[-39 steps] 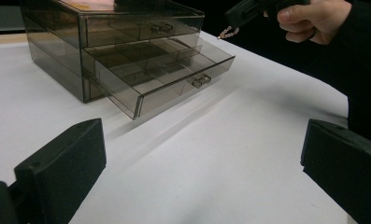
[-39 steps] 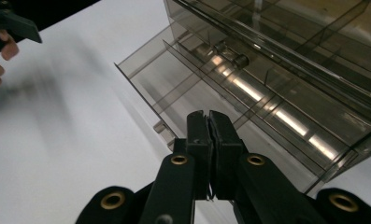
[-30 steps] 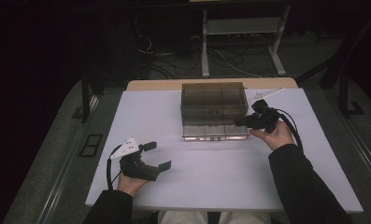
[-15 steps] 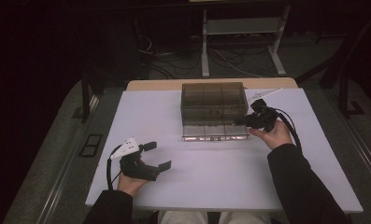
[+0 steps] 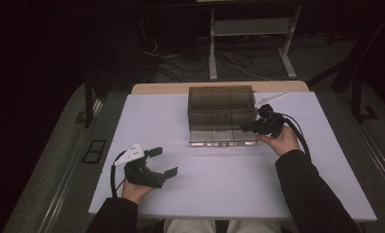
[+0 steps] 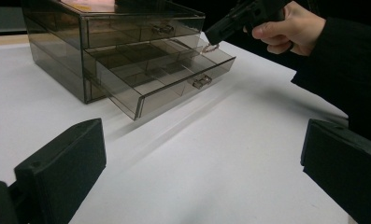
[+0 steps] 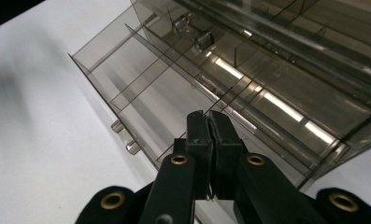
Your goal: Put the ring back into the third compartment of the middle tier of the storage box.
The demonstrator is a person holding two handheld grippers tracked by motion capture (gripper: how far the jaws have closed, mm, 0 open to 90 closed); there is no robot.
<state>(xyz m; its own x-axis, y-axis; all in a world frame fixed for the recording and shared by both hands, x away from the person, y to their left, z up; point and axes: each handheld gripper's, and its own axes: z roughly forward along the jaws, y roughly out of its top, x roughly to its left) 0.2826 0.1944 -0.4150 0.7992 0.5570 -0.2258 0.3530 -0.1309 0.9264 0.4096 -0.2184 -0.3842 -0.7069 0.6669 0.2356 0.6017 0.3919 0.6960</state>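
R gripper [image 7: 209, 122] fingers closed over open drawer [image 6: 167, 77]; L gripper [image 5: 162, 163] fingers wide open, its view shows handle [image 6: 201, 82].

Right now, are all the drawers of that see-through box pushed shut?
No: in the left gripper view the bottom drawer sticks out from the box toward the table edge, while the top drawer sits flush.

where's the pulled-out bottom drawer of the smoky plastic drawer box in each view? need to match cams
High view: bottom drawer sits centre, jutting from the box's near side toward the person.
Left gripper view: upper middle, bottom drawer pulled out toward the lower right.
Right gripper view: bottom drawer spans the centre, just beyond the shut jaws.
Shared landmark: the right hand-held gripper at the box's right front corner.
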